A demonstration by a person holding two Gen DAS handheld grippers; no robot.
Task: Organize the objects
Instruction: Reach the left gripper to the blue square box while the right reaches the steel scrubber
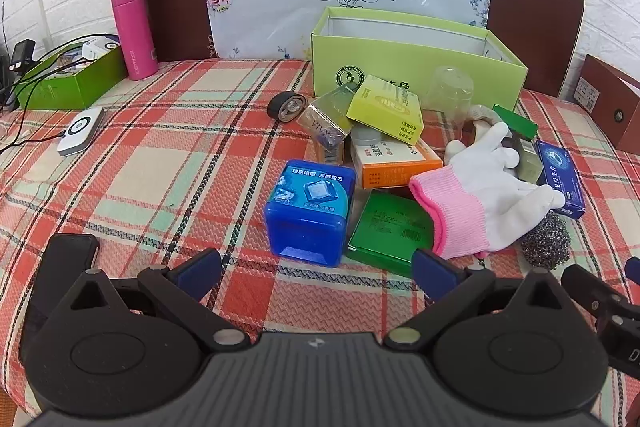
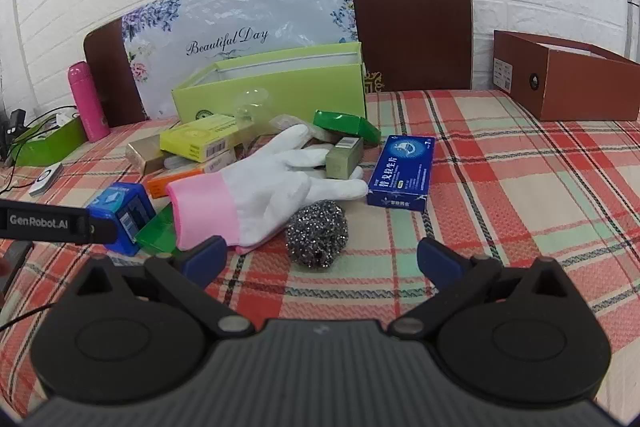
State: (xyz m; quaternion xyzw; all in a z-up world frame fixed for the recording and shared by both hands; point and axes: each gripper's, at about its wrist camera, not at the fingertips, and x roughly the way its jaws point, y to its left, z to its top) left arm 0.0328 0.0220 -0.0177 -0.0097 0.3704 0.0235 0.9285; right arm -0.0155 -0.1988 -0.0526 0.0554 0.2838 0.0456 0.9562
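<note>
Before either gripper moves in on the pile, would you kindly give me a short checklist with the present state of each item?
1. Left gripper open and holding nothing: ok.
2. Right gripper open and holding nothing: ok.
3. Light green box open on top, ready to take things: ok.
4. Room inside that box: cannot tell, its floor is hidden.
5. Blue tub free of the pile in front of the left gripper: ok.
6. Steel scrubber uncovered in front of the right gripper: ok, though the glove lies right beside it.

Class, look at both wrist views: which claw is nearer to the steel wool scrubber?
Right. The right claw is open just before the steel wool scrubber. The left claw is open further left, facing the blue plastic box.
</note>
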